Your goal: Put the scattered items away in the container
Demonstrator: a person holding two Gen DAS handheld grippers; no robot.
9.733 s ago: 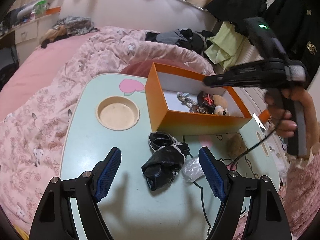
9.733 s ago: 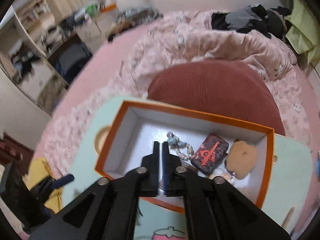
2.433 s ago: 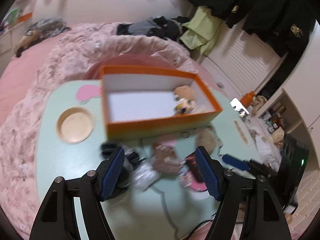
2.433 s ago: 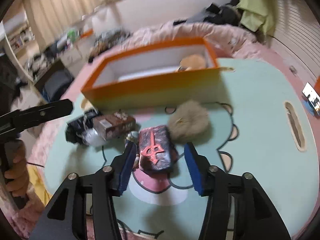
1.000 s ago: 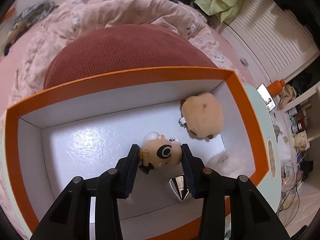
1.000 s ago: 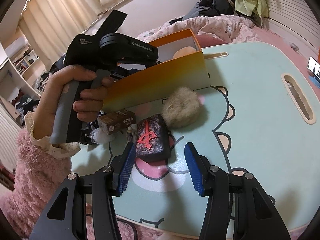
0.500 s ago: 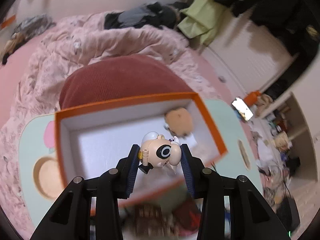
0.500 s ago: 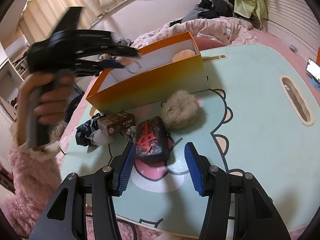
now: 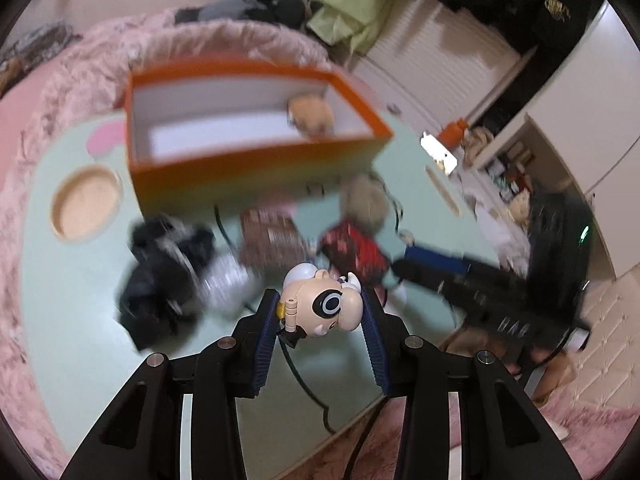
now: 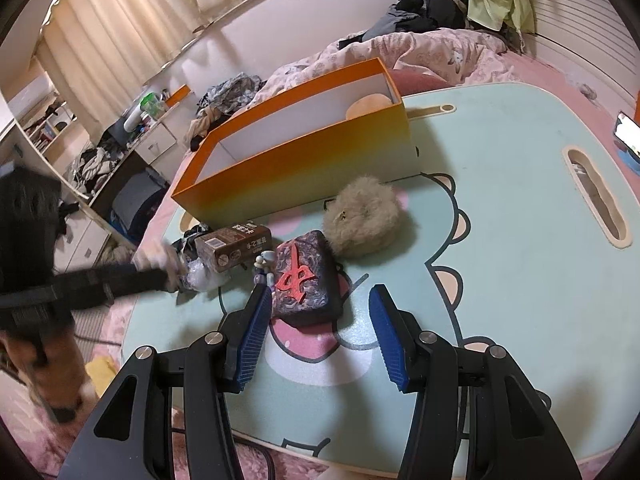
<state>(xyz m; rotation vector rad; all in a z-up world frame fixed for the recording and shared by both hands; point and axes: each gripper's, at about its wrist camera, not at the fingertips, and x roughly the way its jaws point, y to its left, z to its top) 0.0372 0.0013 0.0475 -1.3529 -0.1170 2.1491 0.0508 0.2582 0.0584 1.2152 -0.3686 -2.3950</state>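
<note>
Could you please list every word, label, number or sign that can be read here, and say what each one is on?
"中", a large red character, on the face of the dark mahjong-tile block on the table.
Brown carton: white lettering and round symbols, too small to read.
Left wrist view: motion-blurred, nothing readable; the toy figure in the left gripper shows no text.

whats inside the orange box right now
A tan plush toy sits at the right end of the orange box; the white floor visible beside it looks bare. The near wall hides the front strip of the floor, so anything small there cannot be seen.
</note>
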